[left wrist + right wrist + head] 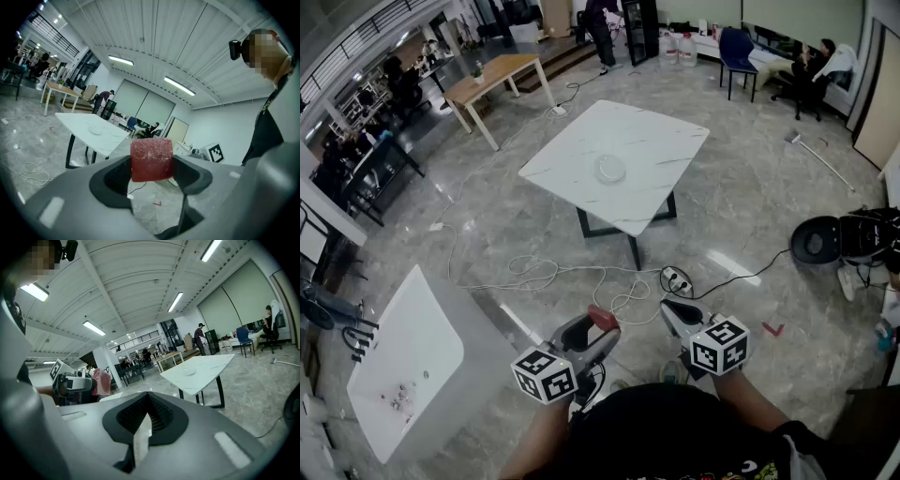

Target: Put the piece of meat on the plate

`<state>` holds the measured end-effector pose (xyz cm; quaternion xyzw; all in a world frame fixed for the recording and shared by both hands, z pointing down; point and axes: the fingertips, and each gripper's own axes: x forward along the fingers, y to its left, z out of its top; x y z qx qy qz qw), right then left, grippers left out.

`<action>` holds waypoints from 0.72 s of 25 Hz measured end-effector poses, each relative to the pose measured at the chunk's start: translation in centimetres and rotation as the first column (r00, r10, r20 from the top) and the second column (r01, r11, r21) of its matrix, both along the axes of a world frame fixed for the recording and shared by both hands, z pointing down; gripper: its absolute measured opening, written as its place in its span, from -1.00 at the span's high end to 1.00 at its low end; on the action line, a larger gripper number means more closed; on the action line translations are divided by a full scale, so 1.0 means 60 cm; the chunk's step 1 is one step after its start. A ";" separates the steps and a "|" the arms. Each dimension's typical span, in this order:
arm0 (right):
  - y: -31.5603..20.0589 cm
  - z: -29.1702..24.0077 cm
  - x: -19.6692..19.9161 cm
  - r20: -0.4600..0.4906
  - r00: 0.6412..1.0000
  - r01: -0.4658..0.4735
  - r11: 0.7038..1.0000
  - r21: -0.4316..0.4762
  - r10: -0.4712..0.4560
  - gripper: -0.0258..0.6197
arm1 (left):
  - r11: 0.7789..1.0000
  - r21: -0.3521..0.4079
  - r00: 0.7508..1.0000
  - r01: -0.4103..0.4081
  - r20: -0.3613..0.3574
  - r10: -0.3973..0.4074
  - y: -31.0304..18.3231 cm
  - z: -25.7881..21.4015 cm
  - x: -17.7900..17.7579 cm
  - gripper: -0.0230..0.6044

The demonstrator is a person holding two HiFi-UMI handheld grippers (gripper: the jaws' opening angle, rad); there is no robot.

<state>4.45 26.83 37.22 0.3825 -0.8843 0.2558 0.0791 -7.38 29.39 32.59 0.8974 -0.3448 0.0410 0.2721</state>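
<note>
A red cube of meat (151, 158) sits clamped between the jaws of my left gripper (152, 169). In the head view that gripper (596, 330) is held low and close to the body, with the meat (603, 317) at its tip. My right gripper (675, 315) hangs just to the right of it, shut and empty (143, 423). The round whitish plate (609, 169) lies on the white marble table (656, 192), well ahead of both grippers across the floor. The plate (96, 130) is also small in the left gripper view and in the right gripper view (189, 372).
Loose cables (581, 277) and a power strip (678, 279) lie on the floor between me and the table. A second white table (403, 366) stands at the lower left. A black round device (816, 242) sits on the floor at the right. People and chairs are far behind.
</note>
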 end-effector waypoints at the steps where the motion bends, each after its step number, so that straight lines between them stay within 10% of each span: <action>1: -0.007 0.000 -0.003 -0.003 1.000 -0.004 1.000 0.011 0.004 0.86 | 1.000 0.003 1.000 -0.002 0.006 0.002 -0.009 0.005 0.000 -0.30; 18: -0.065 0.021 0.012 -0.019 1.000 0.012 1.000 0.023 -0.011 0.86 | 1.000 -0.027 0.995 0.016 0.099 -0.013 -0.093 0.056 0.022 -0.30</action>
